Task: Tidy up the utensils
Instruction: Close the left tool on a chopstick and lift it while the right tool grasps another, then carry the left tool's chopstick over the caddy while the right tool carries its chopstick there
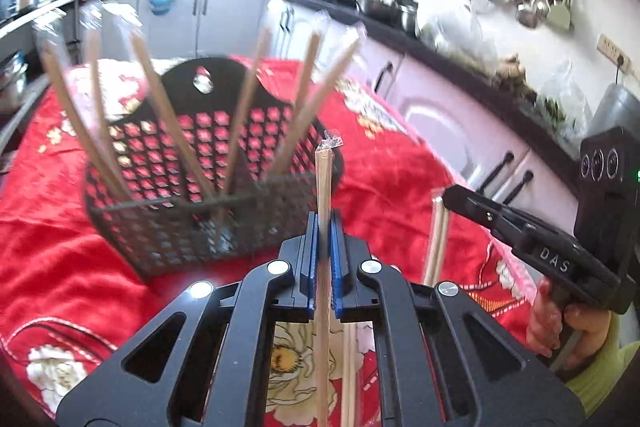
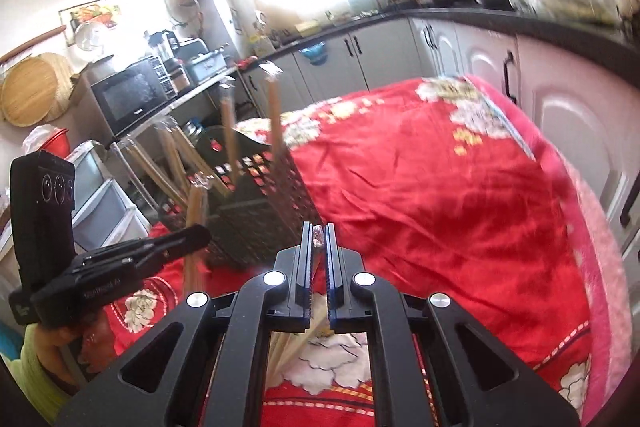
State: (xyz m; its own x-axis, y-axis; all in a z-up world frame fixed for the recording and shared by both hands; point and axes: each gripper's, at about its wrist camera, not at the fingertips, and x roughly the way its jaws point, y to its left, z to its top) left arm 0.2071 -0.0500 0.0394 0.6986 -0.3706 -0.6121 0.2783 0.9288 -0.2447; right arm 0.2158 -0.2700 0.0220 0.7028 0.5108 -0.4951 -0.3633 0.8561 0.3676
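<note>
From the left wrist, the left gripper clamps an upright pale wooden chopstick pair, plastic-wrapped, just near of the black lattice basket holding more sticks; from the right wrist, the right gripper pinches another wrapped pair beside that basket on the red cloth.

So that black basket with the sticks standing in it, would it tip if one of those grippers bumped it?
Probably fairly easily. The black basket is thin perforated plastic, so likely light. The wrapped chopsticks standing in it lean outward well above its rim, raising the weight. It also sits on a soft, wrinkled red cloth, hardly a firm footing, though the cloth may resist sliding.
</note>
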